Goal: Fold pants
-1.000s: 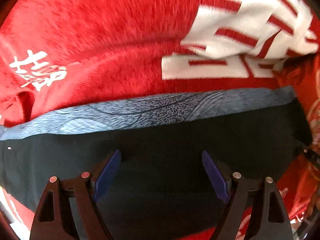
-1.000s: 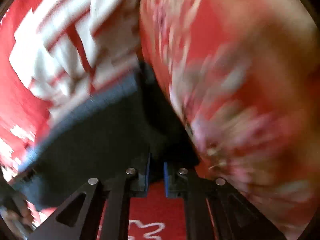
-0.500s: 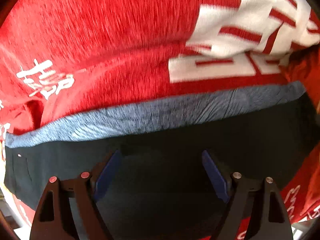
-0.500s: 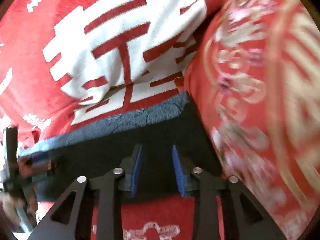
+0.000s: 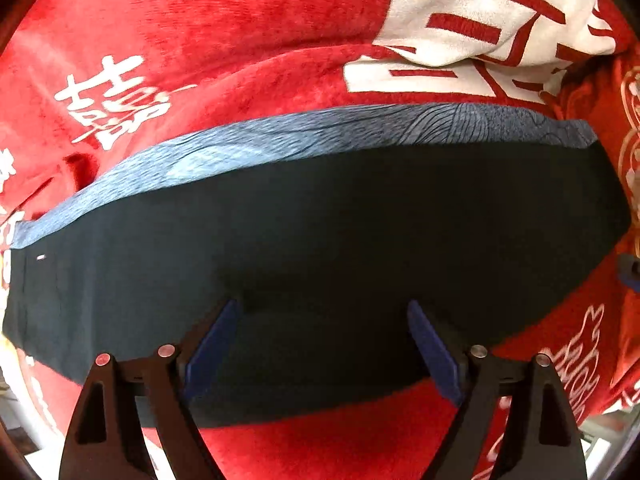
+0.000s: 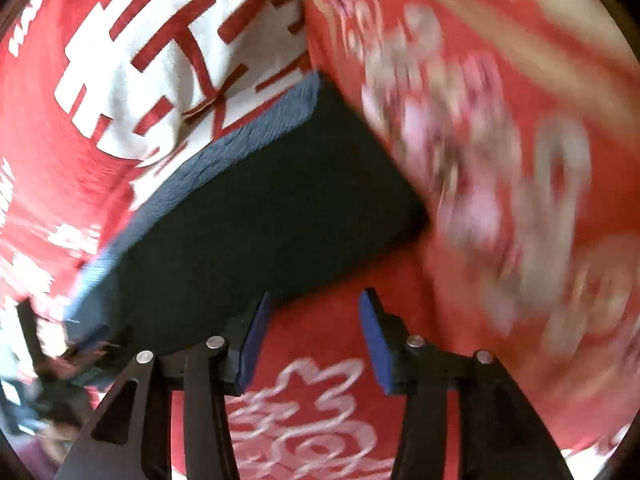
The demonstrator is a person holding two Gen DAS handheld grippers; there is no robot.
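Both tools gaping wide over the folded pants — neither gripping anything.

The left tool [image 5: 320, 344] is hovering over the near half of the dark pants [image 5: 320, 232], which are lying flat on a red blanket [image 5: 224, 40]; the right tool [image 6: 312, 332] is sitting off their near corner, above red cloth. Beyond the pants' grey-blue far edge [image 5: 320, 136] — a white printed patch [image 5: 480, 20].

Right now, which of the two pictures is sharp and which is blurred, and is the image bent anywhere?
Left wrist view: sharp; the weave of the pants' blue-grey waistband is readable, but the fisheye bows the dark pants into an arc. Right wrist view: motion blur smears the patterned red cloth at the right side; the pants' corner and the right gripper are clearer.
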